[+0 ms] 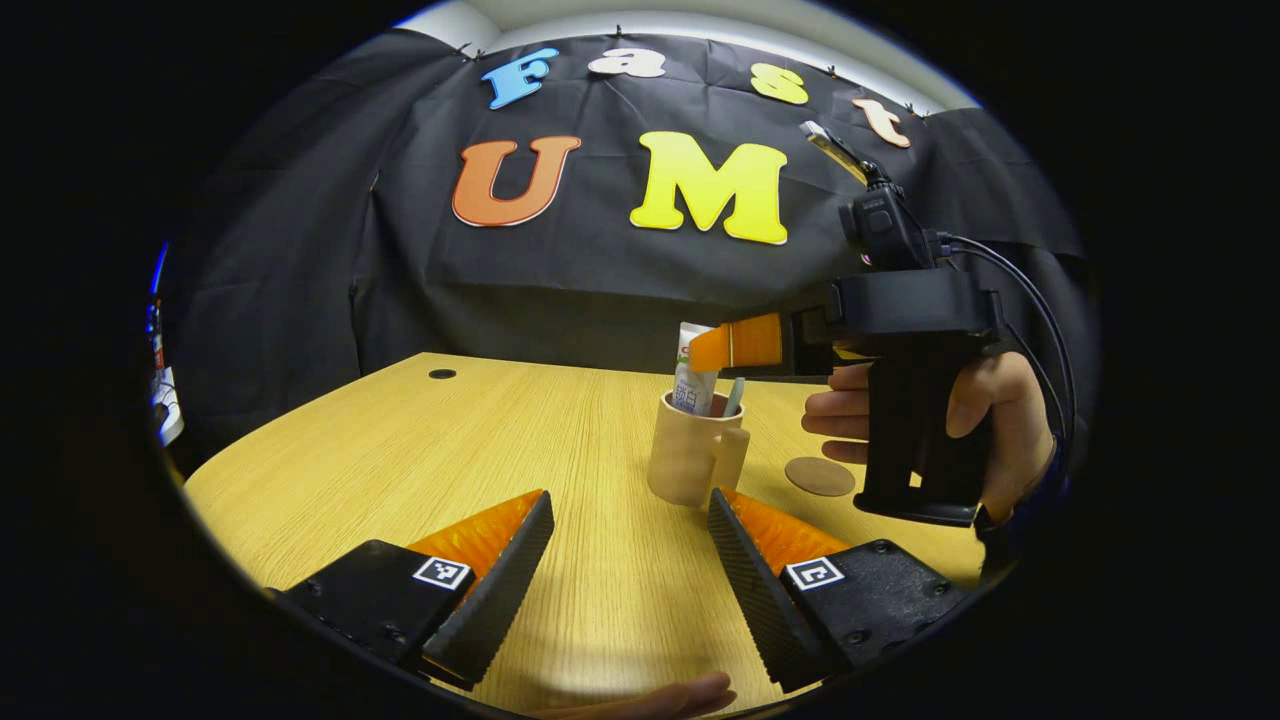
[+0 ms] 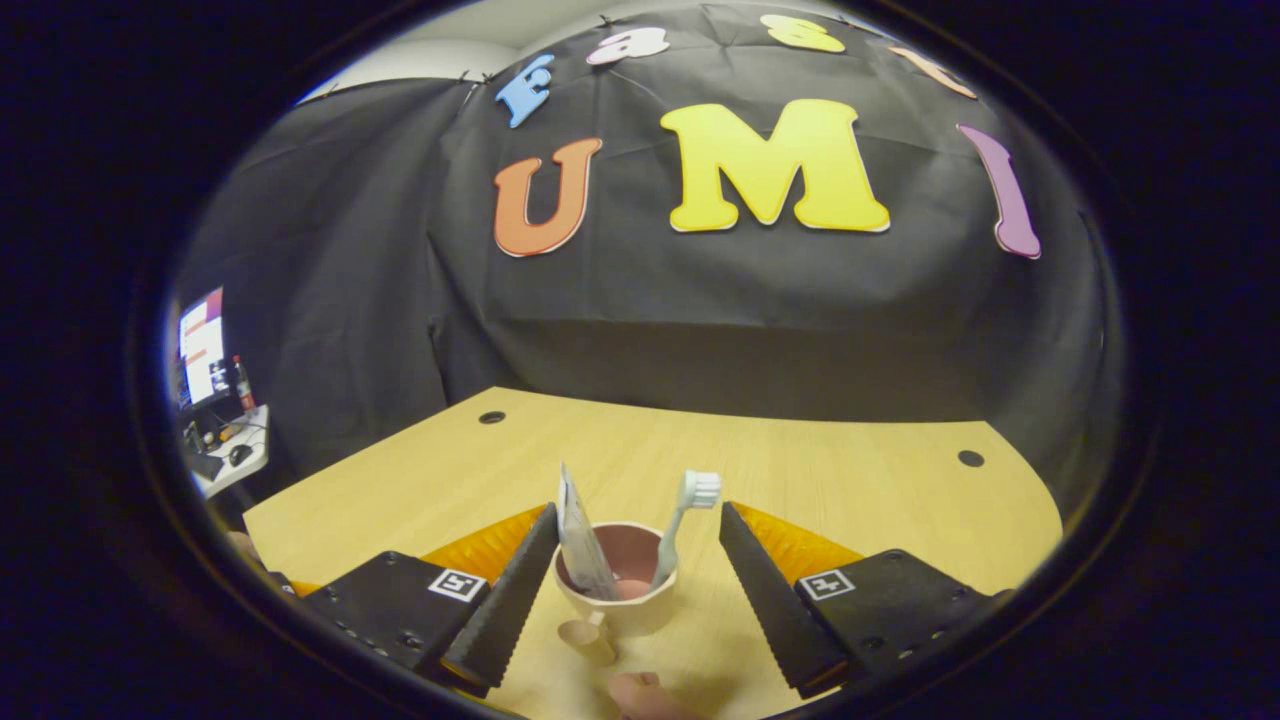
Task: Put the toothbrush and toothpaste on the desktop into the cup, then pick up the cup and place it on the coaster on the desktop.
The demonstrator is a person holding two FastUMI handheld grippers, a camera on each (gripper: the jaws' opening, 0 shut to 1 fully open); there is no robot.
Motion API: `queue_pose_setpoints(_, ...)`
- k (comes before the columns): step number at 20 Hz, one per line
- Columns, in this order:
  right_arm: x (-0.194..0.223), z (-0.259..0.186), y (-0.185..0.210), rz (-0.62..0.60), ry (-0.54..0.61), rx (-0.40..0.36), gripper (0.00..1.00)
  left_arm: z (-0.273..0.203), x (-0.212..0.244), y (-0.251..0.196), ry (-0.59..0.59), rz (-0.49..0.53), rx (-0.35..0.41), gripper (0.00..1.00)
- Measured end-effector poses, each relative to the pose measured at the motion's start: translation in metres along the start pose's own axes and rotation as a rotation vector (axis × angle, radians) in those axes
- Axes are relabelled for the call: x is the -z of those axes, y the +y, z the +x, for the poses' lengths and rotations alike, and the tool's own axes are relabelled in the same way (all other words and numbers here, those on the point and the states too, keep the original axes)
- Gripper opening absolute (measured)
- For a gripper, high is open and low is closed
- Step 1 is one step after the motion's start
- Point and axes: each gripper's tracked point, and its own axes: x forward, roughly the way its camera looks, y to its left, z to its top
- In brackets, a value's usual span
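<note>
The cup is standing upright on the wood-grain bench, about midway across it, with the toothpaste and the toothbrush leaning inside it. The round flat coaster is lying bare just beside the cup, toward the bench's right edge. The right hand-held gripper is hovering above the cup with its ribbed fingers spread to either side of the rim, pressing on nothing. The left hand-held gripper is waiting near the front edge, also spread and empty. The cup is looking like smooth, stiff plastic or ceramic, probably light but top-heavy with the tall soft tube and slim brush sticking up. Its matte wall is likely giving fair grip; closing across the body below the rim, clear of the side handle, is seeming safest
</note>
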Motion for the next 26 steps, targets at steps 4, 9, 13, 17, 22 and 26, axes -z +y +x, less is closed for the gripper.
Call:
queue_pose_setpoints(4, -0.019, -0.022, 0.003, 0.032, -0.059, -0.034, 0.98, 0.008, -0.003, -0.001, 0.008, 0.009, -0.01, 0.98)
queue_pose_setpoints(9, -0.064, -0.09, -0.006, 0.068, -0.207, -0.07, 0.96, 0.029, -0.015, -0.005, 0.037, 0.005, -0.02, 0.98)
queue_pose_setpoints(13, -0.08, -0.156, -0.042, 0.057, -0.31, -0.021, 0.99, 0.05, -0.056, -0.021, 0.141, -0.07, 0.036, 0.98)
queue_pose_setpoints(17, -0.07, -0.21, -0.081, 0.085, -0.334, 0.014, 0.95, 0.063, -0.109, -0.032, 0.24, -0.055, 0.046, 0.97)
queue_pose_setpoints(22, -0.042, -0.256, -0.13, 0.089, -0.352, 0.107, 0.95, 0.057, -0.093, -0.044, 0.568, -0.027, 0.022, 0.97)
queue_pose_setpoints(26, -0.019, -0.286, -0.147, 0.099, -0.367, 0.147, 0.95, 0.071, -0.068, -0.053, 0.745, -0.035, -0.011, 0.95)
